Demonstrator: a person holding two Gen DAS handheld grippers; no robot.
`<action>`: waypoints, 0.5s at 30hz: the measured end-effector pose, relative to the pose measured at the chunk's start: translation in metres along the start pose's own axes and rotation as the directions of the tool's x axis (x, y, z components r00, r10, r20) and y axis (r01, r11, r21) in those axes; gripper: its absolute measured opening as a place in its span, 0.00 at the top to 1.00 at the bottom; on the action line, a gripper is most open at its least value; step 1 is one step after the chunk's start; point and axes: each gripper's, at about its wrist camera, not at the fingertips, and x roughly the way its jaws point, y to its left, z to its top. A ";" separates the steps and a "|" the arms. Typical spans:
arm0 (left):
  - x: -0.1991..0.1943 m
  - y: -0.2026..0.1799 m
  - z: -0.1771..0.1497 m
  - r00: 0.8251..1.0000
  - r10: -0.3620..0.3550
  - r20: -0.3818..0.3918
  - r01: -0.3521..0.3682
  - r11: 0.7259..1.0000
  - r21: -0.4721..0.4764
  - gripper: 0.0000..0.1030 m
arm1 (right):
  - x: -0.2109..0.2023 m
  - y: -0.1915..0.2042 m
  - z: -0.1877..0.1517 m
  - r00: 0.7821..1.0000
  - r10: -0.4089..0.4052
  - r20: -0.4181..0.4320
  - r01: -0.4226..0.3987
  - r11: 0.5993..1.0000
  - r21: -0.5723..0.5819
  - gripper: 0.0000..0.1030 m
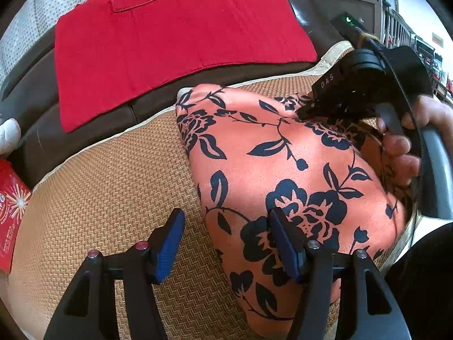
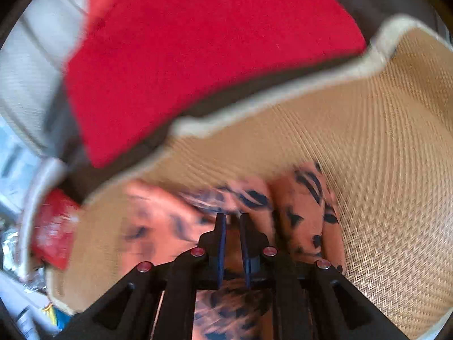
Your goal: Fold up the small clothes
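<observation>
With the left gripper (image 1: 226, 243) wide over the mat (image 1: 113, 184), the right gripper (image 2: 232, 222), pinching the floral garment (image 1: 269, 155), should fold squarely.

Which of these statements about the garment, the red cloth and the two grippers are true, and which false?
1. The left gripper has its jaws wide open. True.
2. The garment is plain blue. False: it is orange with dark flowers.
3. The right gripper has its jaws nearly shut on the garment. True.
4. The red cloth lies on the woven mat. False: it lies on the dark surface beyond it.
</observation>
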 end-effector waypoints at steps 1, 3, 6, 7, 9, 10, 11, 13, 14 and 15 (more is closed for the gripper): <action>-0.001 0.001 0.000 1.000 0.004 0.004 -0.004 1.000 -0.005 0.38 | -0.002 -0.001 0.002 1.000 0.013 0.017 -0.013 1.000 0.014 0.88; -0.005 0.004 0.000 1.000 -0.008 0.022 0.008 1.000 -0.023 0.38 | -0.020 0.009 0.003 0.999 0.023 0.034 -0.022 1.000 -0.014 0.86; -0.019 0.009 0.001 0.997 -0.012 0.080 0.014 0.999 -0.032 0.38 | -0.035 0.031 -0.001 0.993 0.098 0.071 -0.092 0.992 -0.082 0.86; -0.025 0.010 0.000 0.994 -0.012 0.106 0.015 1.000 -0.025 0.38 | -0.037 0.045 -0.002 0.989 0.133 0.061 -0.125 0.985 -0.118 0.86; -0.029 0.010 -0.002 0.993 -0.014 0.121 0.016 1.000 -0.011 0.38 | -0.037 0.071 -0.005 0.979 0.200 0.027 -0.191 0.961 -0.201 0.86; -0.026 0.010 -0.003 0.994 -0.022 0.106 0.022 1.000 -0.002 0.38 | -0.034 0.076 -0.006 0.978 0.210 0.013 -0.202 0.954 -0.221 0.86; -0.020 0.009 -0.006 0.997 -0.030 0.074 0.029 1.000 0.006 0.38 | -0.030 0.082 -0.006 0.977 0.215 -0.002 -0.209 0.949 -0.236 0.86; -0.009 0.010 -0.010 0.999 -0.040 0.028 0.039 0.999 0.011 0.38 | -0.016 0.096 -0.004 0.973 0.228 -0.034 -0.229 0.941 -0.248 0.86; -0.007 0.010 -0.011 0.999 -0.041 0.023 0.041 0.999 0.012 0.38 | -0.003 0.101 -0.003 0.973 0.221 -0.070 -0.231 0.942 -0.245 0.86; -0.007 0.010 -0.011 0.999 -0.036 0.031 0.035 0.999 0.014 0.38 | 0.024 0.108 0.002 0.974 0.199 -0.107 -0.220 0.946 -0.240 0.86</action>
